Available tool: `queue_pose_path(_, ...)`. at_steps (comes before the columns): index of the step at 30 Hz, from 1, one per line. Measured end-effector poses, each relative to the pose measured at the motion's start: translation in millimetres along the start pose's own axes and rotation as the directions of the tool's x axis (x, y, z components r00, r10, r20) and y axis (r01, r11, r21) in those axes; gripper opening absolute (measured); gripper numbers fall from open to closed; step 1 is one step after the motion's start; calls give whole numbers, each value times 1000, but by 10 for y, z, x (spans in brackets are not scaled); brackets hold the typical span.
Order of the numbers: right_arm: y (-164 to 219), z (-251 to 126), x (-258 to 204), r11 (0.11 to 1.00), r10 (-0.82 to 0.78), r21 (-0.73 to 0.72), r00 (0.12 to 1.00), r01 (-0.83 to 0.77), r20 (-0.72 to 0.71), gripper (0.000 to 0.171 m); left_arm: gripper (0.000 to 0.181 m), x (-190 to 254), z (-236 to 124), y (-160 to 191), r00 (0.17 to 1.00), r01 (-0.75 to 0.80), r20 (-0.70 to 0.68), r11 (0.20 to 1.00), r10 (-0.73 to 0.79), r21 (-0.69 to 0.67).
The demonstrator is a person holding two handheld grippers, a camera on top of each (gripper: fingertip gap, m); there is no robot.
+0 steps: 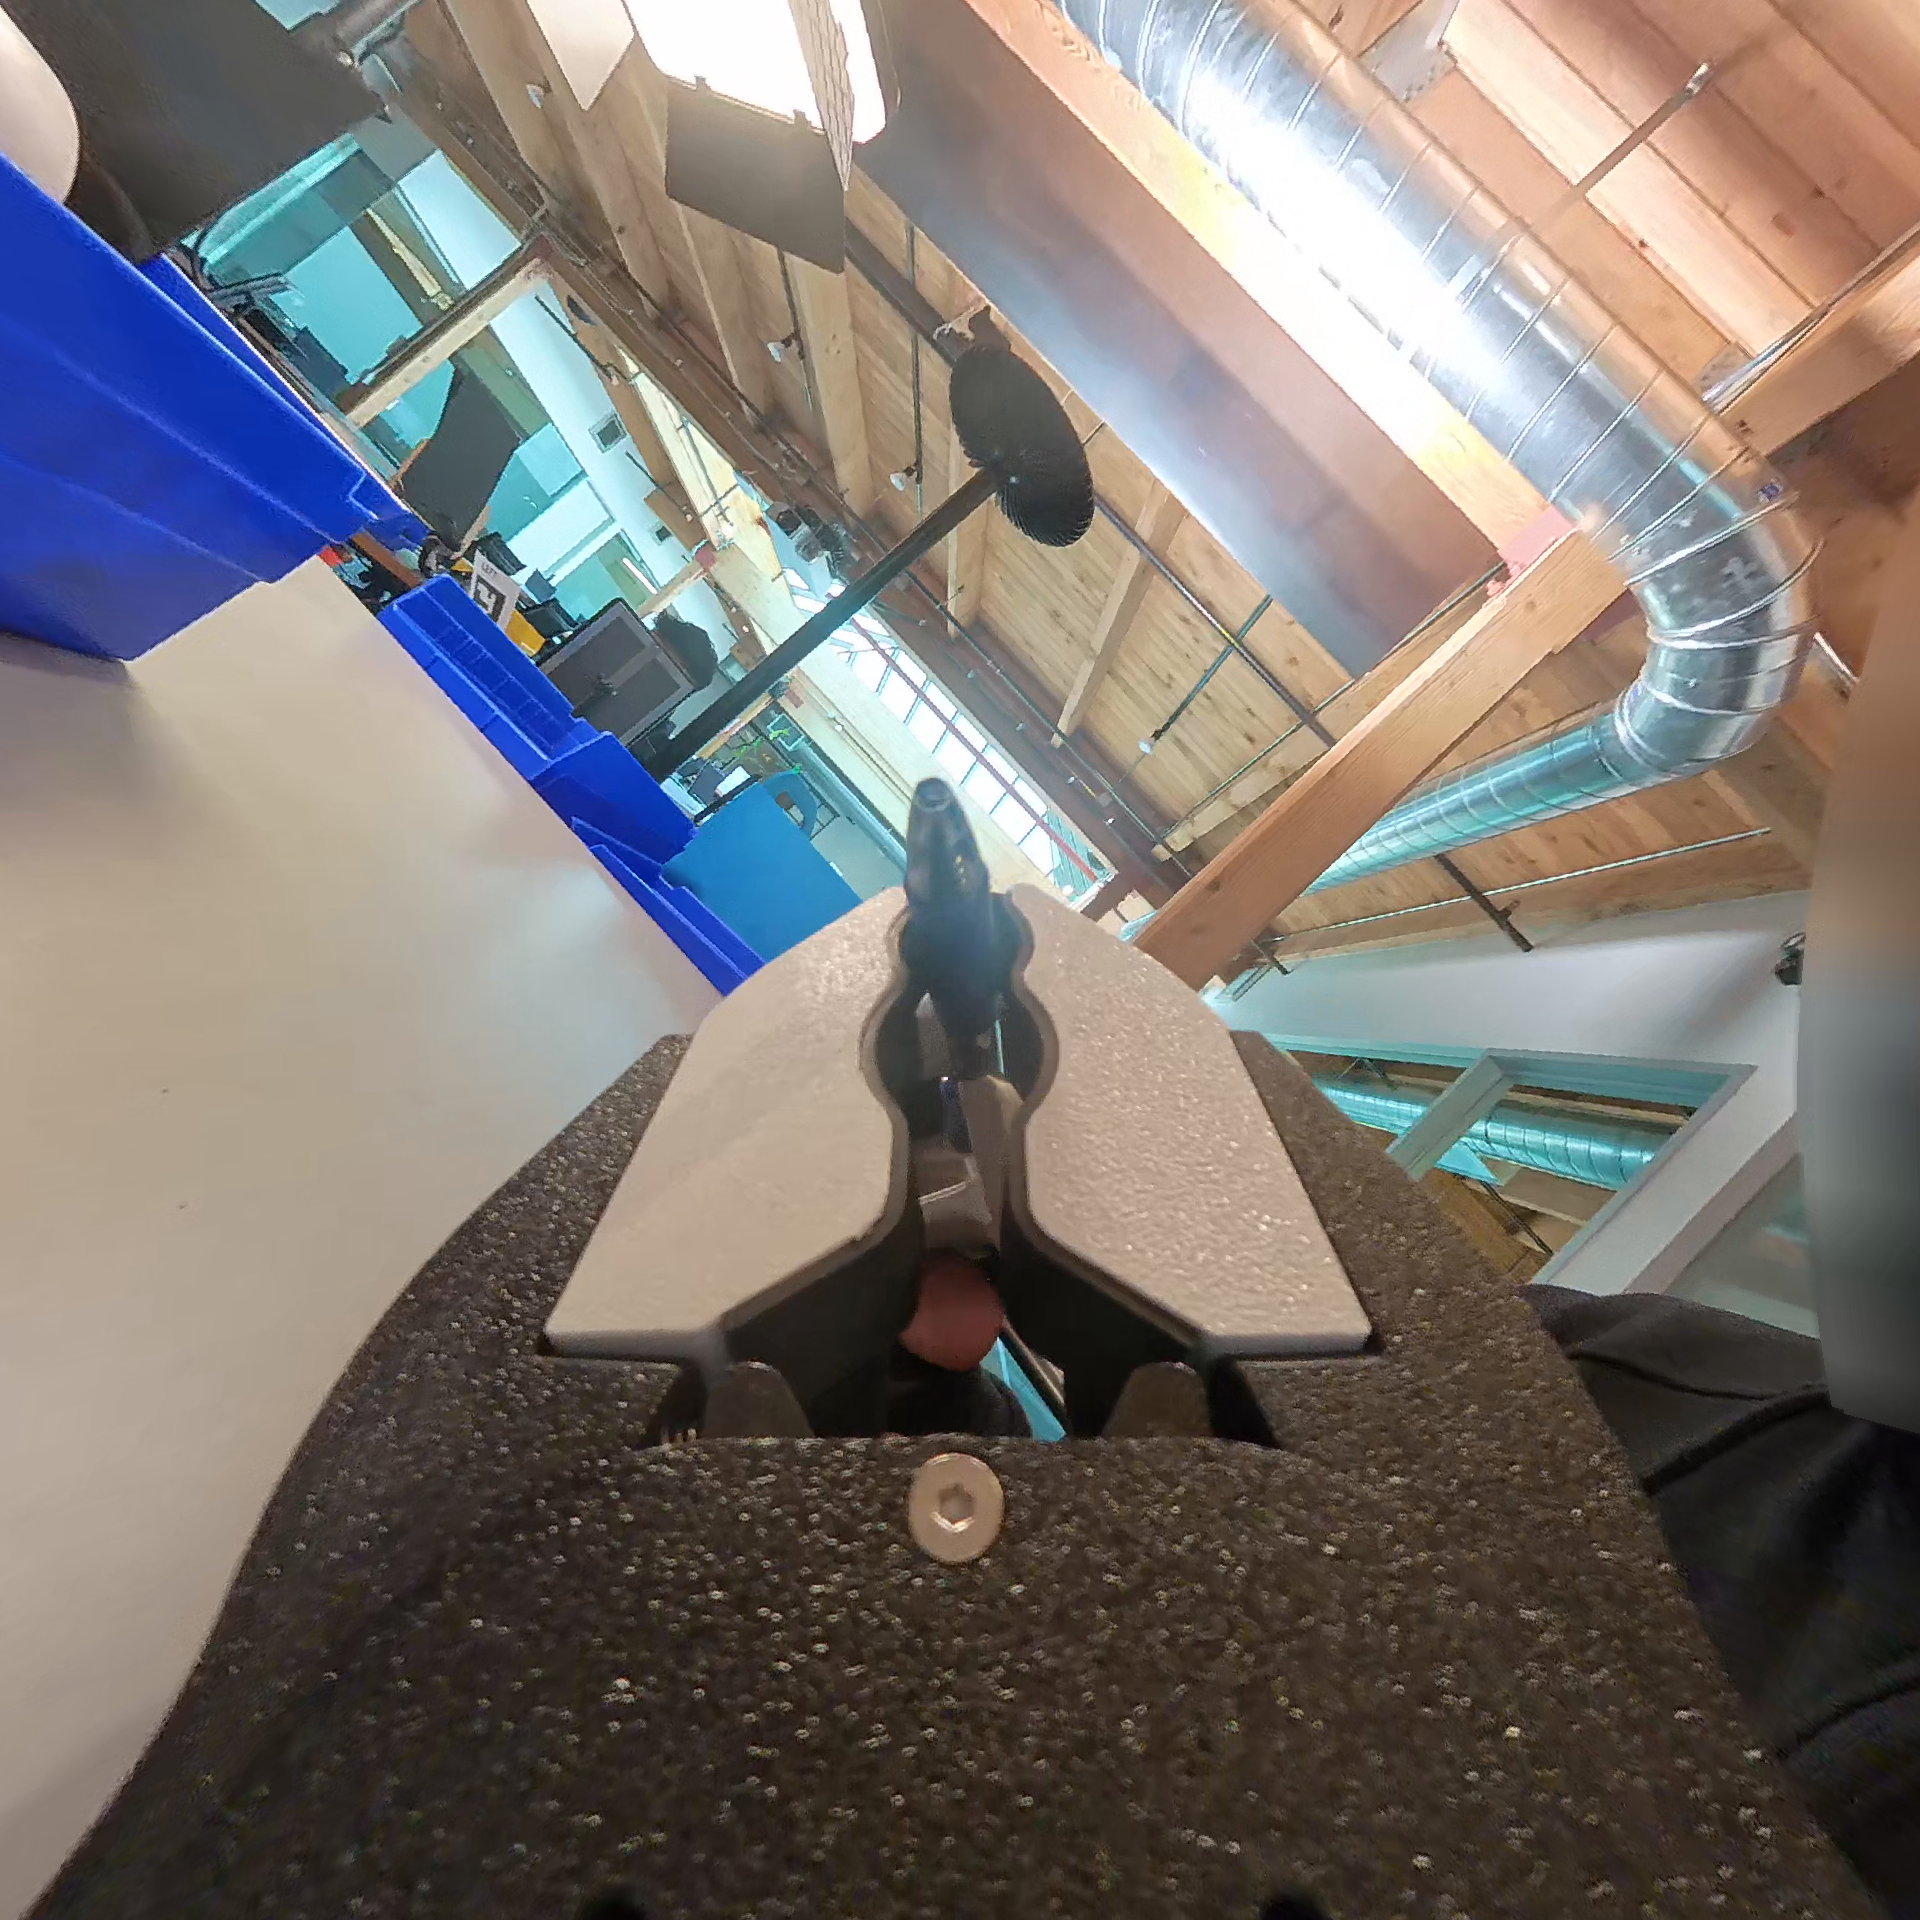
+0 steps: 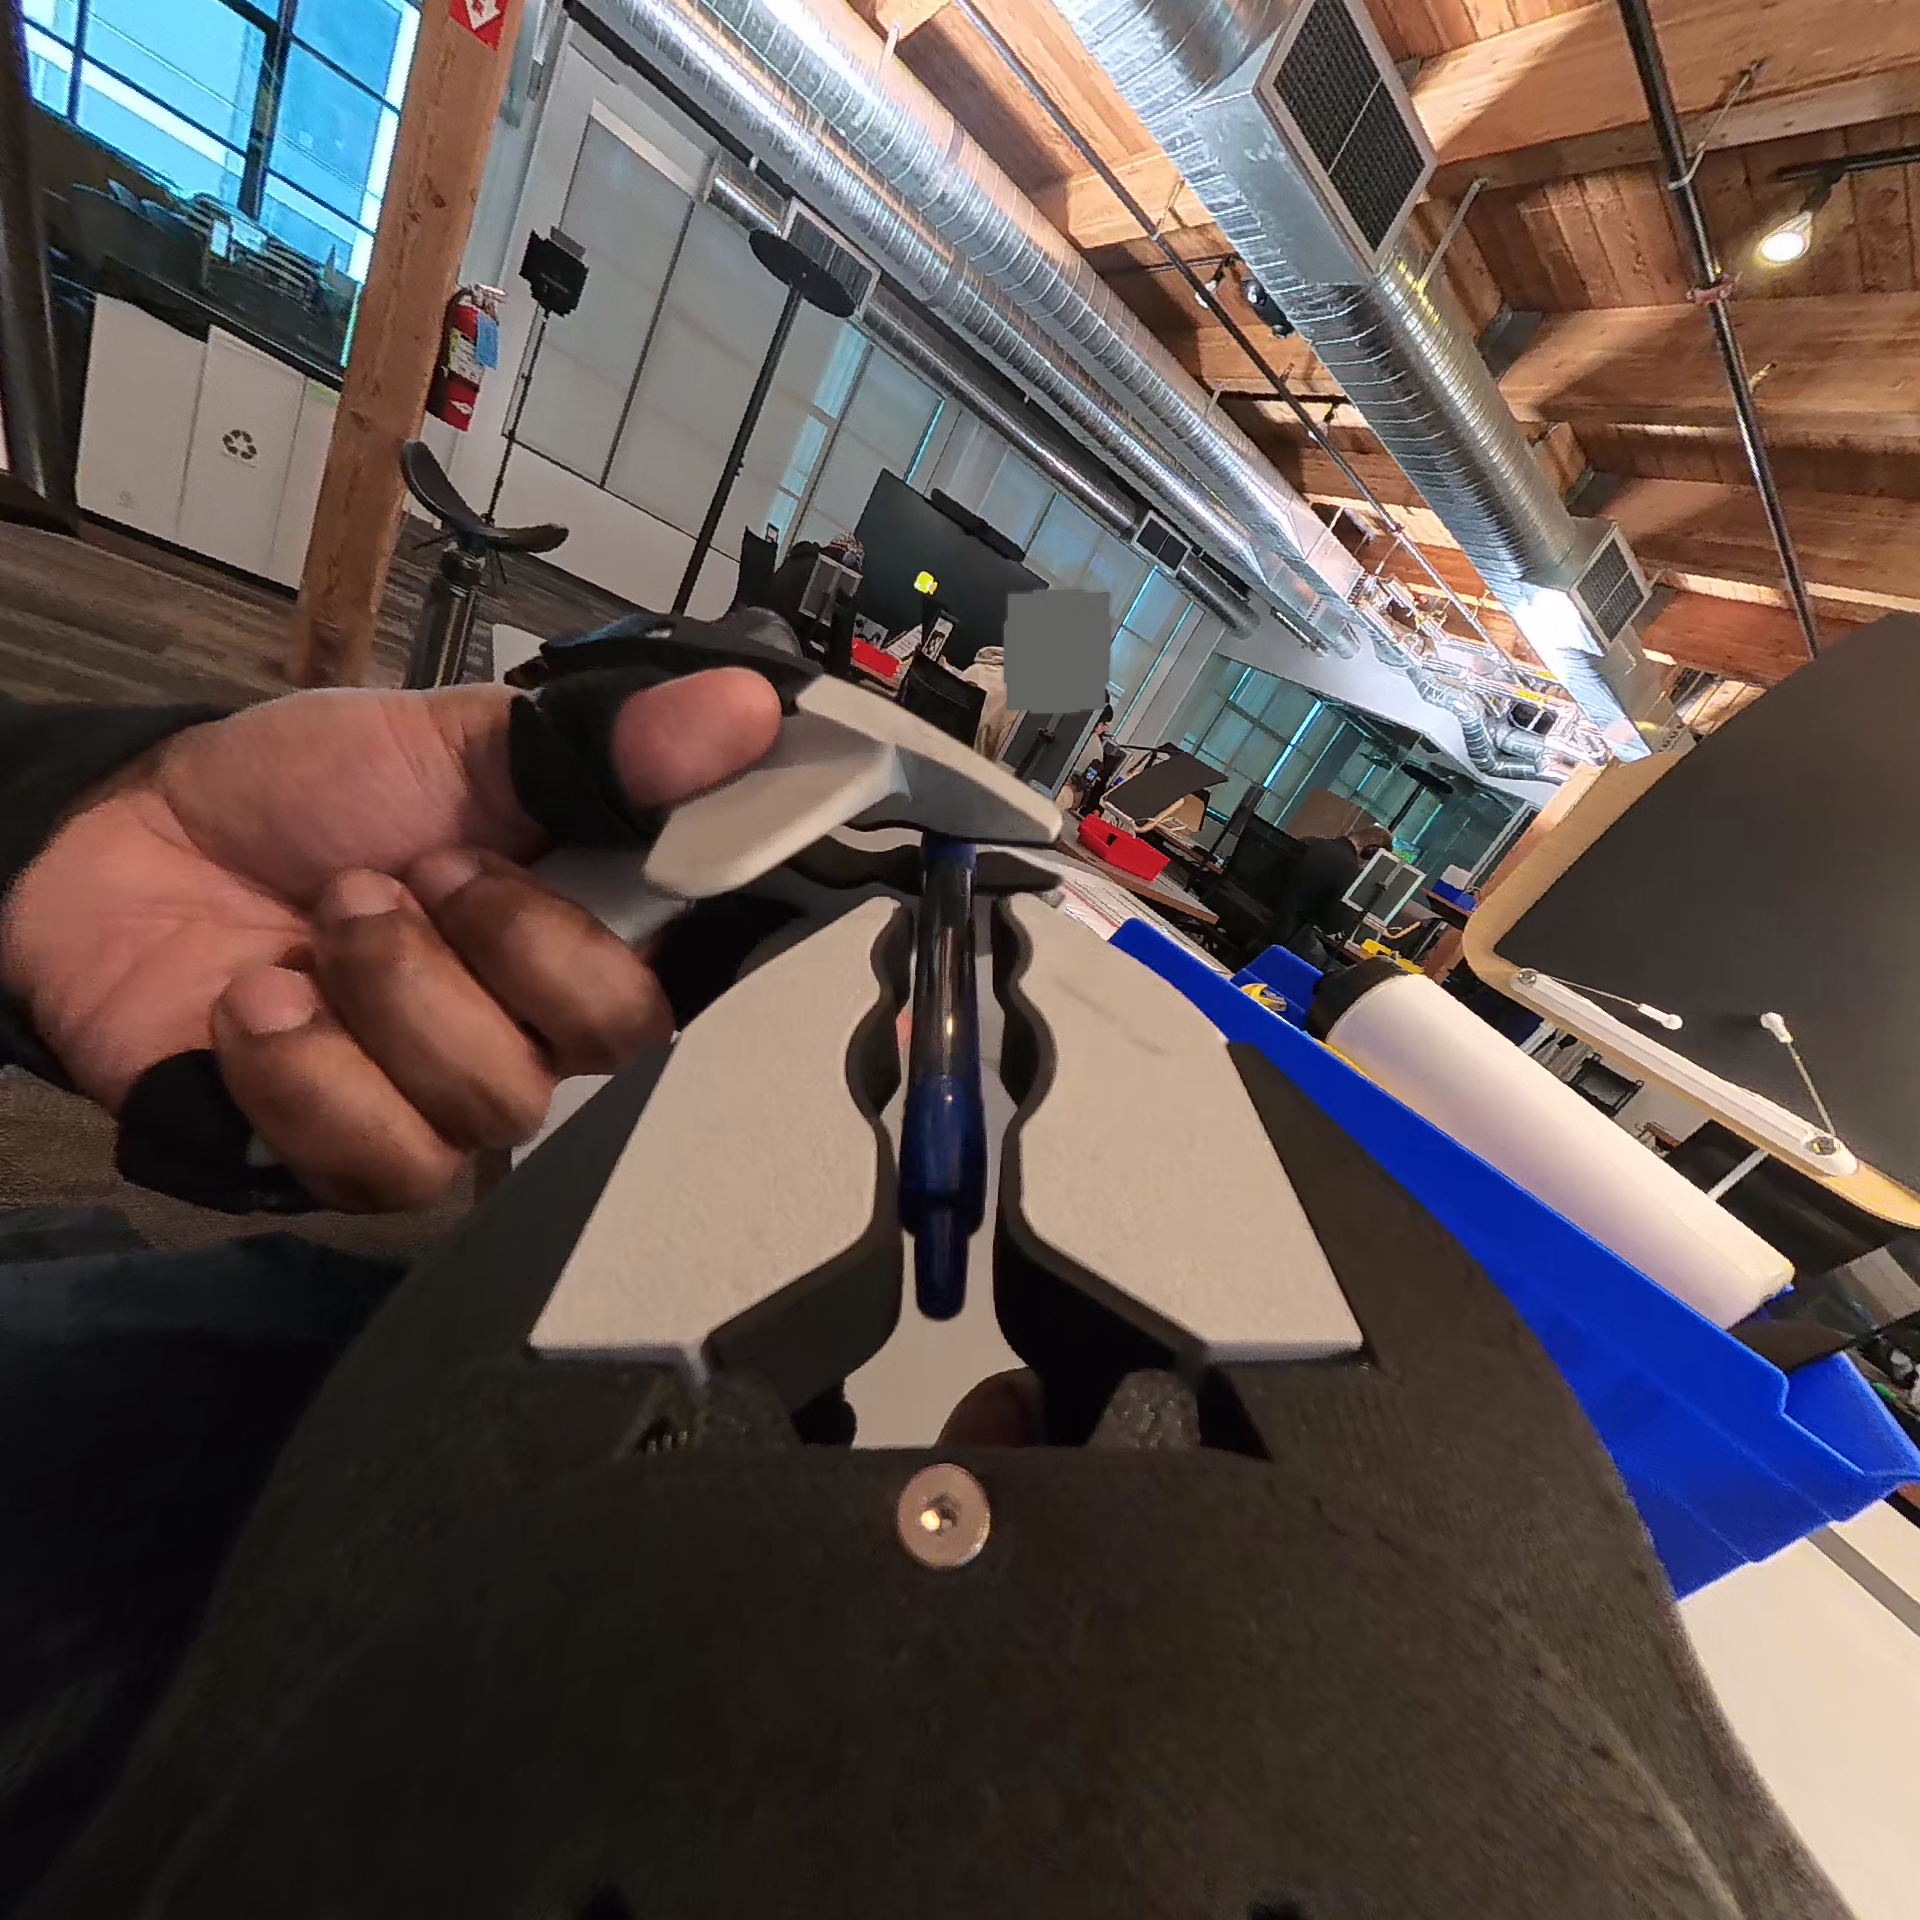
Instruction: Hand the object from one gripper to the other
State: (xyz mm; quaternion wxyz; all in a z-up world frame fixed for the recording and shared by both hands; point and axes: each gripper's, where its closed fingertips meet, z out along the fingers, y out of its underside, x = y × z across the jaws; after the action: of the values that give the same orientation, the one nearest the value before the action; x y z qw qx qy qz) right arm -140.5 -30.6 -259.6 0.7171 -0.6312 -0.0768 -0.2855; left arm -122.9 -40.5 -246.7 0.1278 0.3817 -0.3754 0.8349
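Between two claws, one pen, left claw pinching it, right claw spread around it.

An open-plan office or lab workspace. Exposed timber ceiling beams and ribbed silver ventilation ducts fill the upper right; glass partition walls run along the centre left. Desks with dark monitors sit mid-frame, a red fire extinguisher hangs on a wooden post at upper left, and blue plastic storage bins line a white table at left.
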Motion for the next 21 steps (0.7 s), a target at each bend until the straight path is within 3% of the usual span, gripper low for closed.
queue_pose_path(16,21,9,6,1000,-9,-15,1000,9,-5,13,13,-17,-1,36,1000,25,-11,1000,-25,-16)
queue_pose_path(21,47,14,7,999,-10,-34,1000,10,3,13,13,-7,-6,38,999,-34,-6,998,34,-44)
